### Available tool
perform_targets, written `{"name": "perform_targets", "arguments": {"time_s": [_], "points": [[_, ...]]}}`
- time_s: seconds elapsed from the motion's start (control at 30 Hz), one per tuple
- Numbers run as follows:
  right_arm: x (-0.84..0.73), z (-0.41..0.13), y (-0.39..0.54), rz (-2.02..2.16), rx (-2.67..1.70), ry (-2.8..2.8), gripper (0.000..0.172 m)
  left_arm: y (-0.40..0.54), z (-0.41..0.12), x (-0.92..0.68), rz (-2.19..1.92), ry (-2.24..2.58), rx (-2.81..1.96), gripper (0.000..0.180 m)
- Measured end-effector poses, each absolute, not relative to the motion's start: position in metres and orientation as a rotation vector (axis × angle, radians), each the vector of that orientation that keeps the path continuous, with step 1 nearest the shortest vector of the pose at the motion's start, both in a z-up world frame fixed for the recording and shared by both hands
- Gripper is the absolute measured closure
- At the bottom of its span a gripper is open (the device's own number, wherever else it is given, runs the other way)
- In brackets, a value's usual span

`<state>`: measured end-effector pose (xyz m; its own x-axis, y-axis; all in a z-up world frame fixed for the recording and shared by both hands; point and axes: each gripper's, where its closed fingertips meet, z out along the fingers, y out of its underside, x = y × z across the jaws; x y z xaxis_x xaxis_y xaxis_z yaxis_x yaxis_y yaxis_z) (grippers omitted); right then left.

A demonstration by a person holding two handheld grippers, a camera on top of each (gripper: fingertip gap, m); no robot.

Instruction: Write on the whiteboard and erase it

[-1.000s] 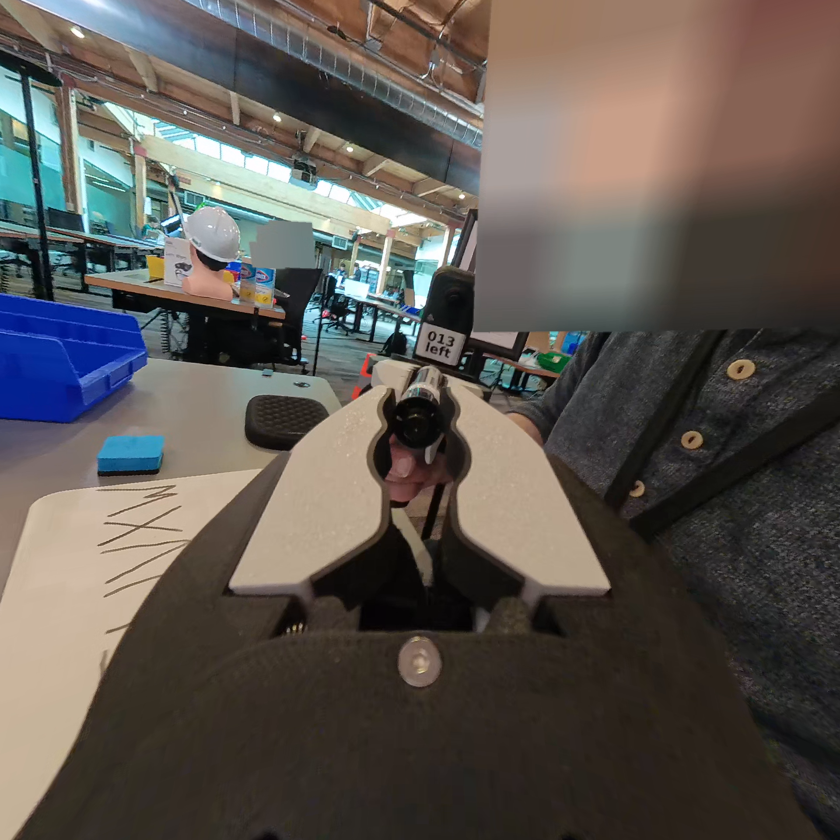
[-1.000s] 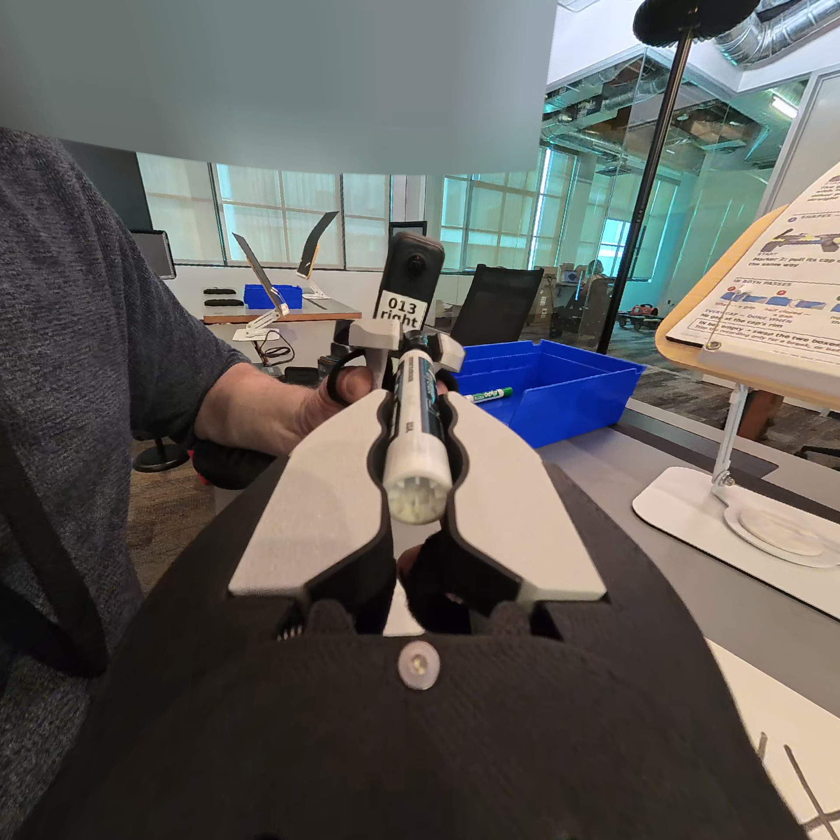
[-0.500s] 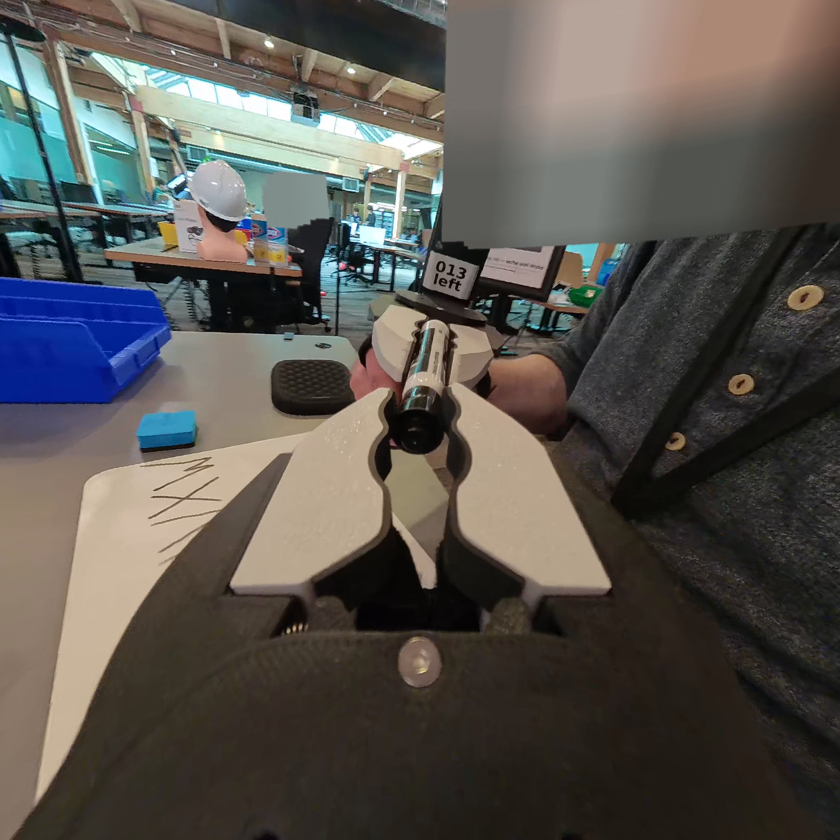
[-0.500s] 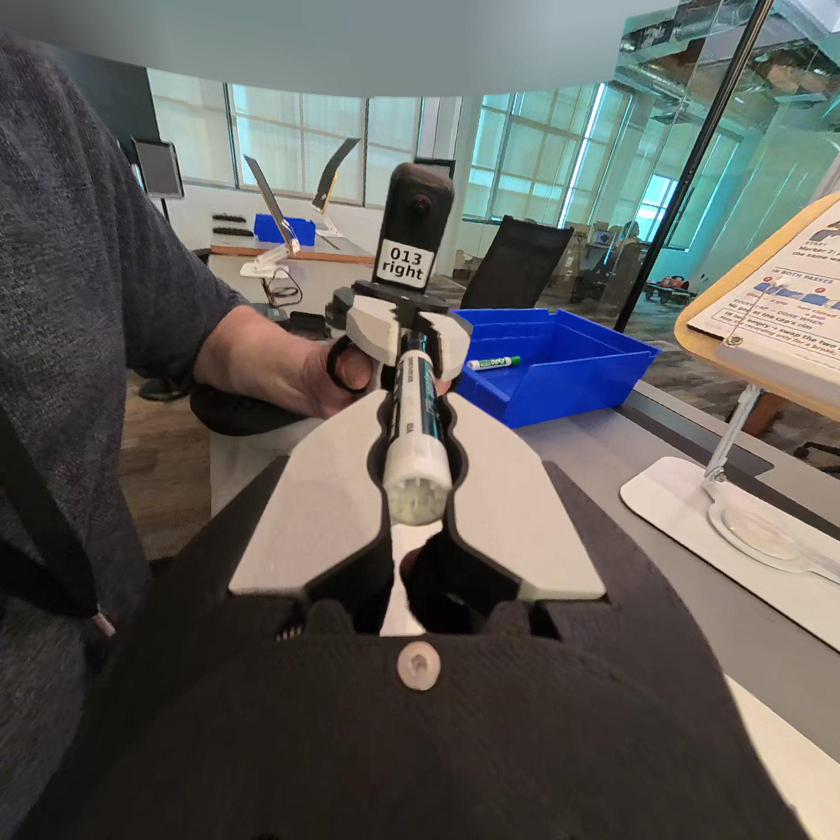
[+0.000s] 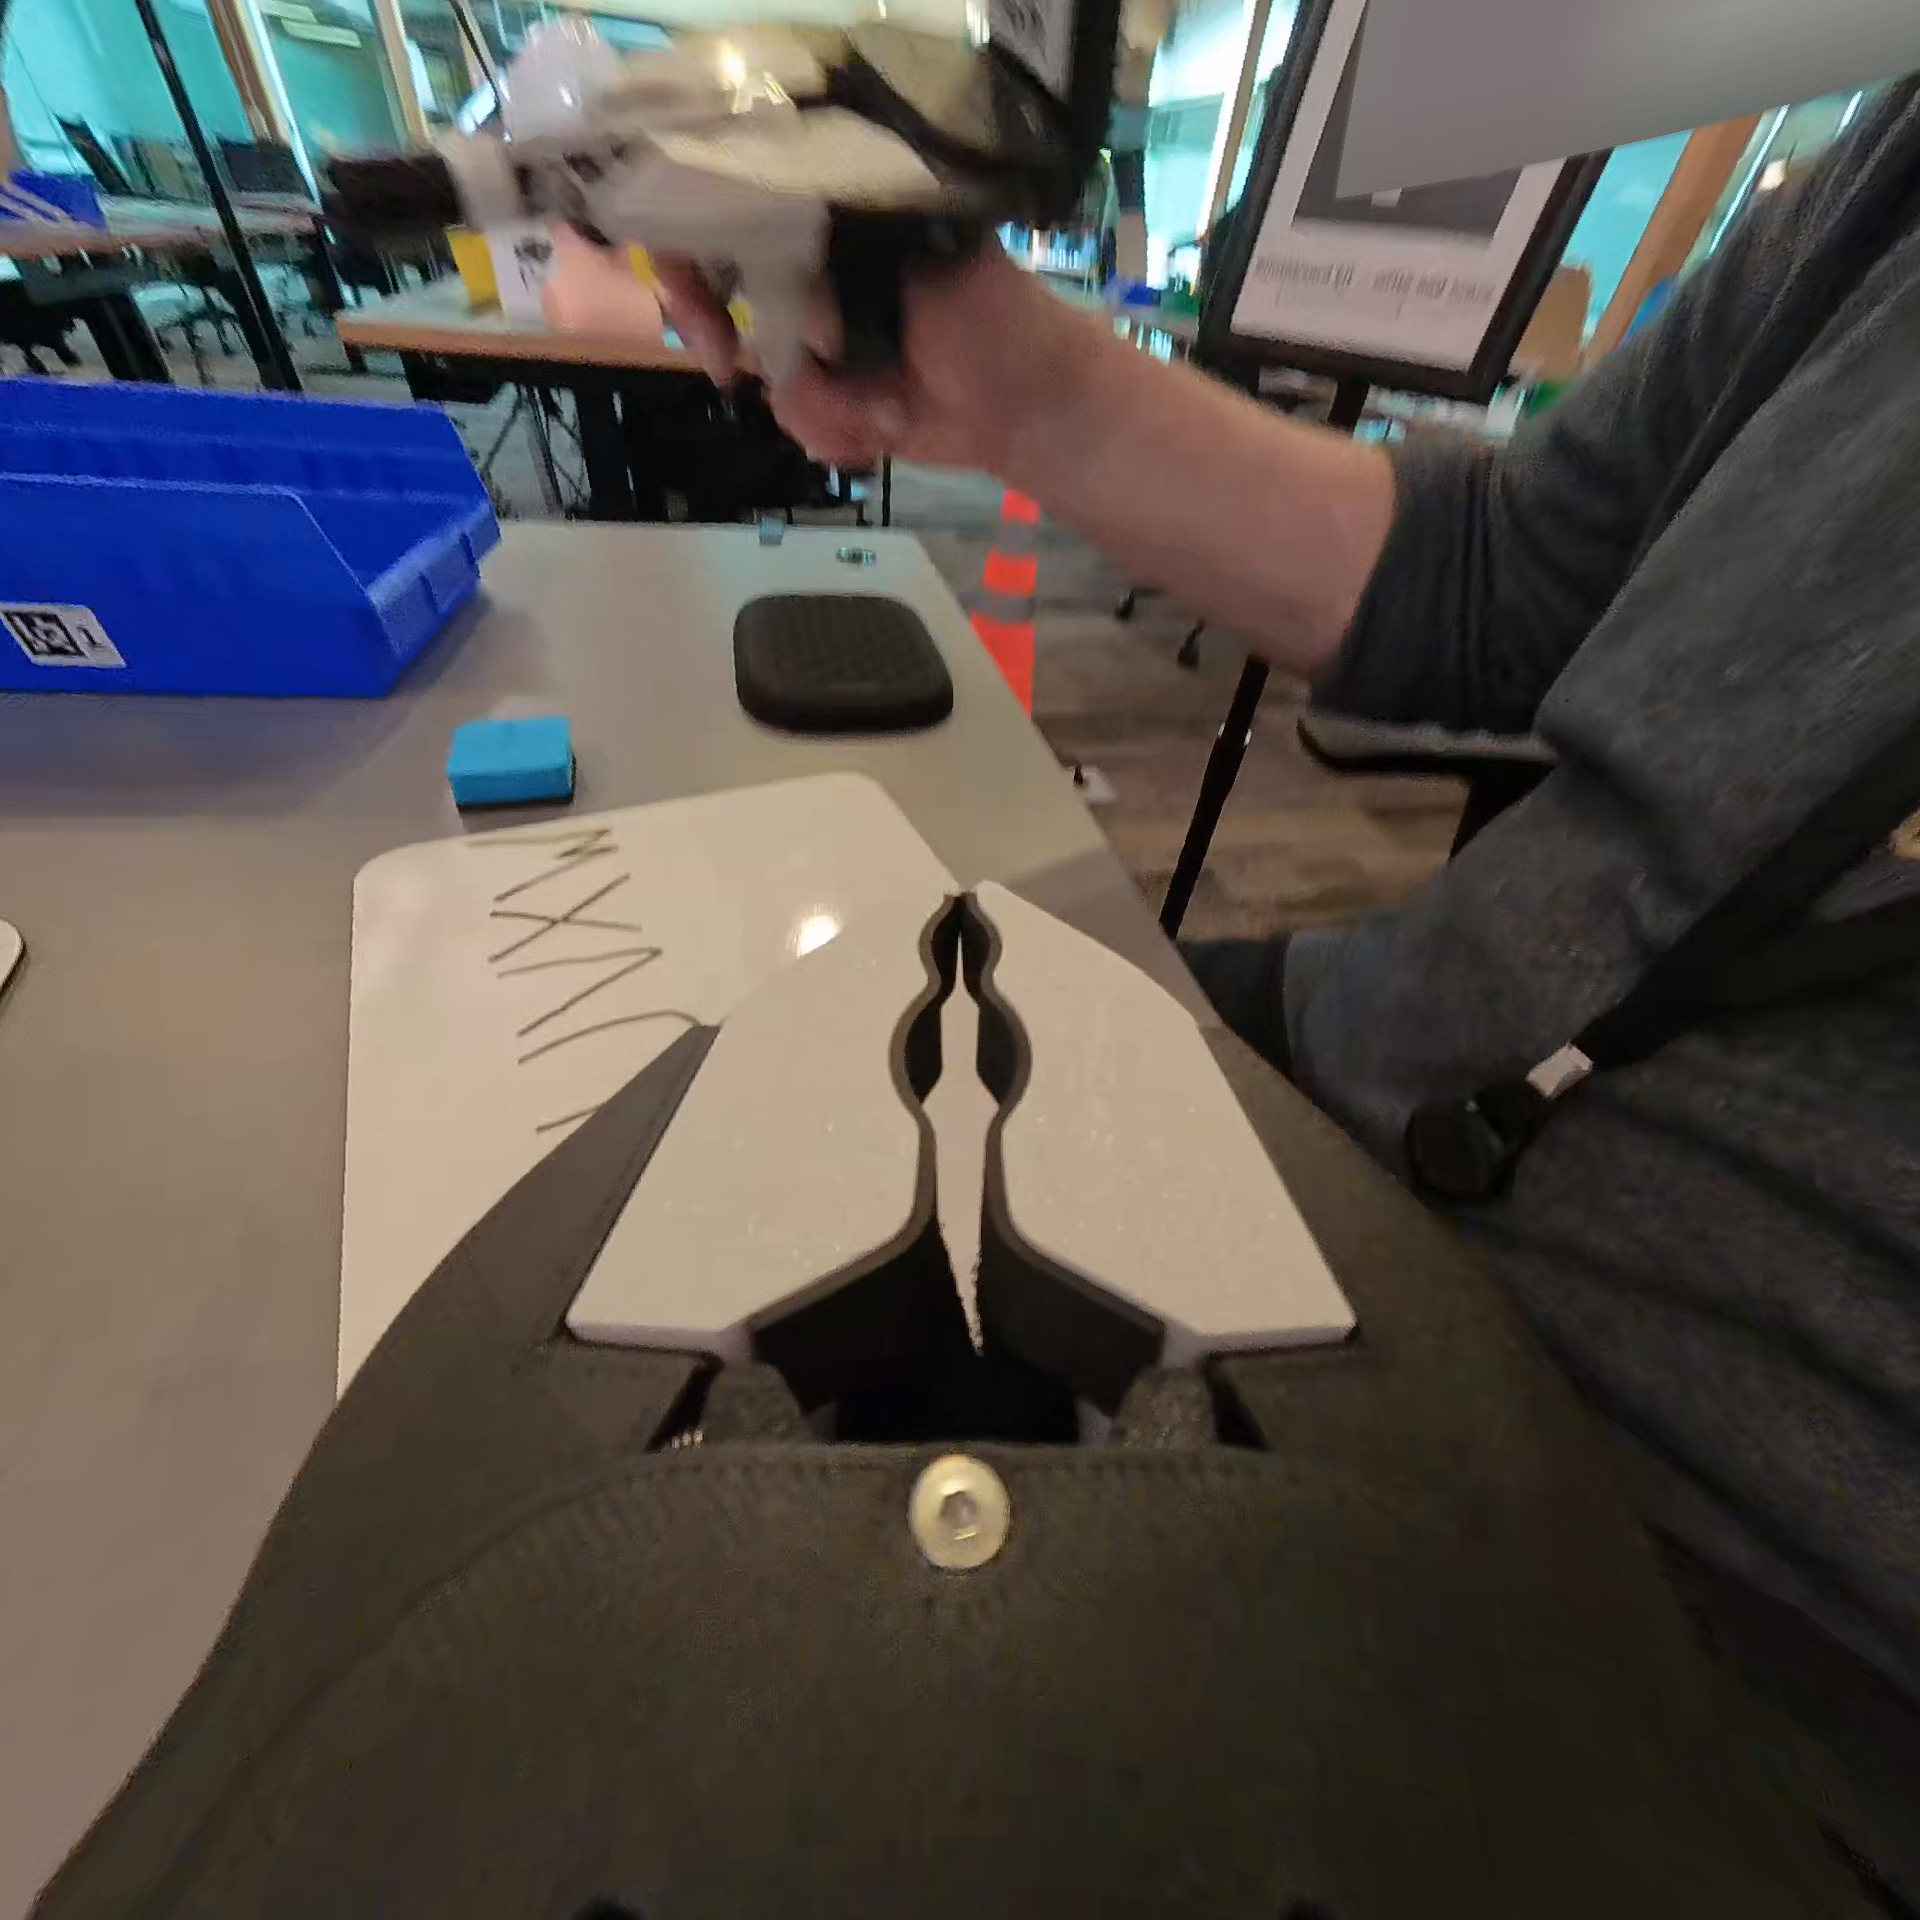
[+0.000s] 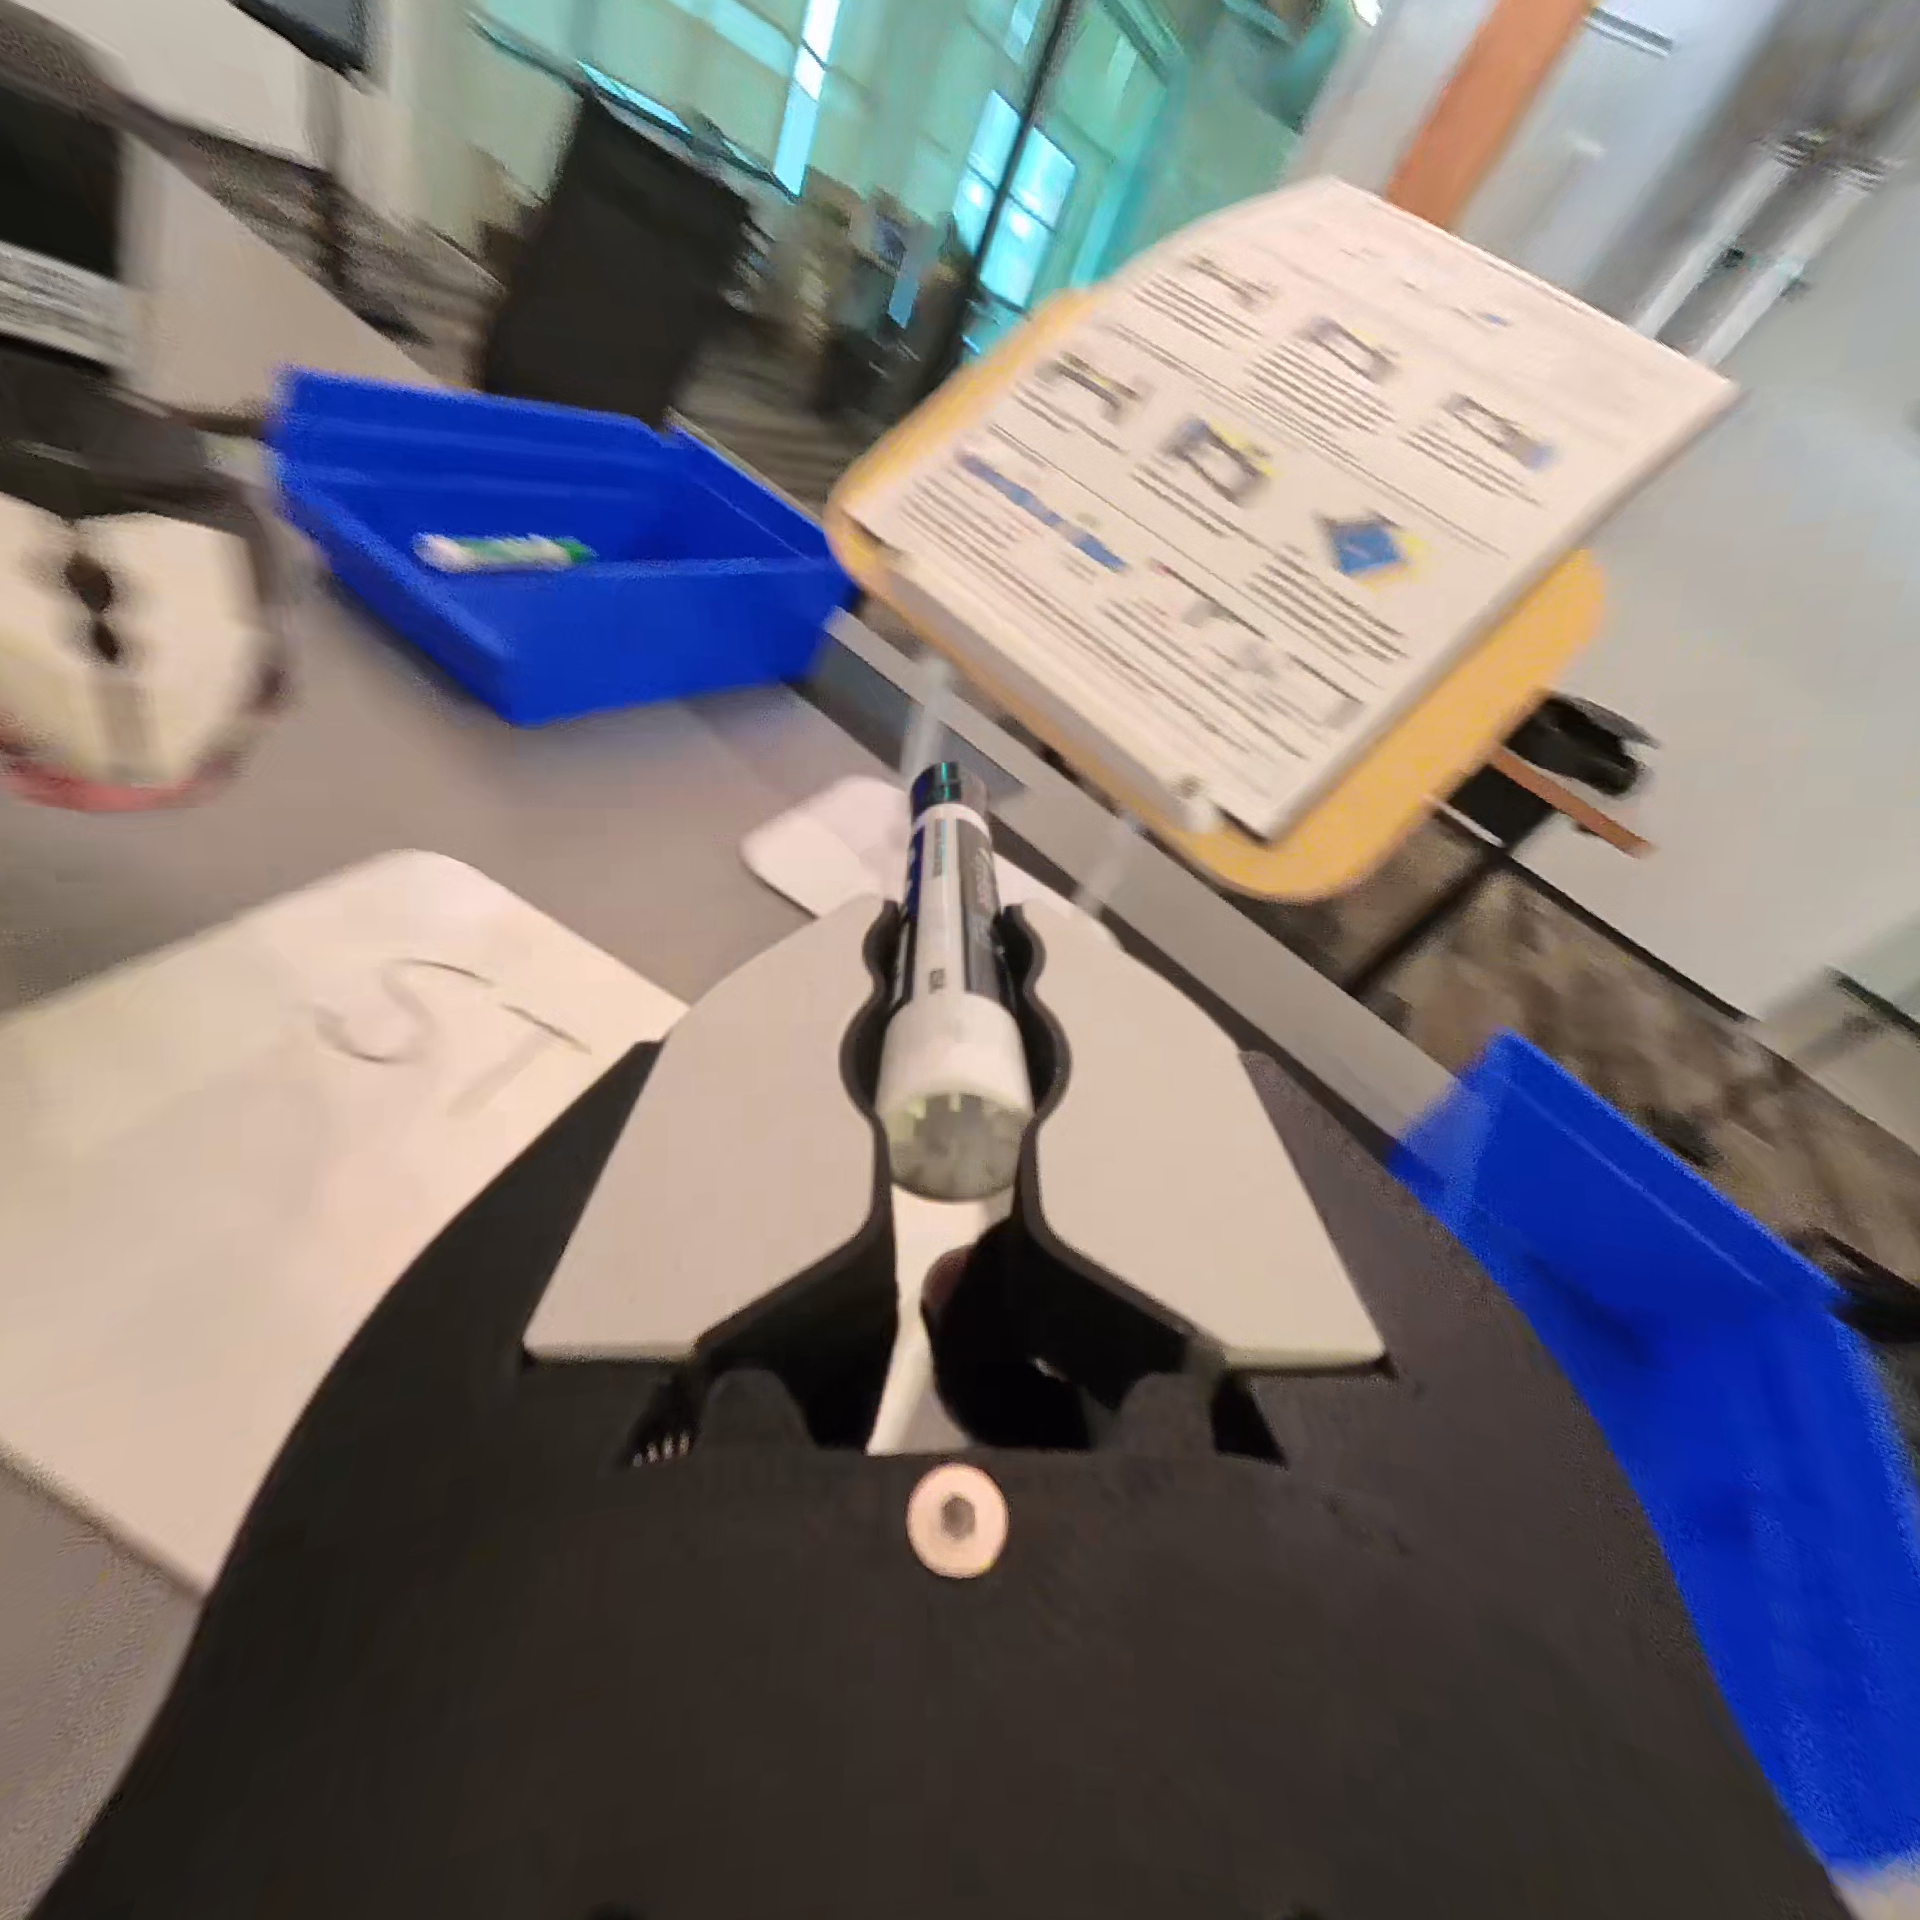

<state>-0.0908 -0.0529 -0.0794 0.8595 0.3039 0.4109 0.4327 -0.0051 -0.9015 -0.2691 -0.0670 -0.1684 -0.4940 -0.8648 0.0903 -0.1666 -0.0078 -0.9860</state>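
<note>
In the left wrist view my left gripper (image 5: 961, 906) is shut with nothing between its pads, above the near right part of the white whiteboard (image 5: 447, 1039), which bears black scribbled lines (image 5: 571, 935). A blue eraser (image 5: 511, 761) lies on the table just beyond the board. My right gripper (image 6: 951, 914) is shut on a white-and-black marker (image 6: 948, 1039) whose black capped end points away from me. In the right wrist view the whiteboard (image 6: 208, 1091) lies low at the left. The right gripper also shows blurred at the top of the left wrist view (image 5: 727, 156), in a hand.
A black pad (image 5: 842, 660) and a blue bin (image 5: 260, 582) sit beyond the eraser on the grey table (image 5: 156, 1143). In the right wrist view a blue bin (image 6: 582, 644) holds a green marker (image 6: 504, 551); a document stand (image 6: 1278, 499) is ahead, another blue bin (image 6: 1662, 1299) at right. About 20 cm separates my left fingertips from my right.
My left gripper let go of the marker's black capped end, and its pads came together on air. The right gripper swung away and up with the marker. Both views are lower over the table.
</note>
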Motion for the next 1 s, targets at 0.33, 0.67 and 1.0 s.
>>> {"name": "perform_targets", "arguments": {"time_s": [0.33,0.67,1.0], "points": [[0.127,-0.105,0.040,-0.557,-1.941,-0.347,0.151,-0.100,-0.249,-0.270,-1.197,2.187,-1.074,0.180],[0.220,-0.209,0.115,-0.634,-2.312,-0.450,0.151,-0.119,-0.288,-0.279,-1.100,2.419,-1.118,0.180],[0.225,-0.254,0.121,-0.611,-2.537,-0.628,0.147,-0.115,-0.295,-0.278,-1.042,2.446,-1.177,0.180]]}}
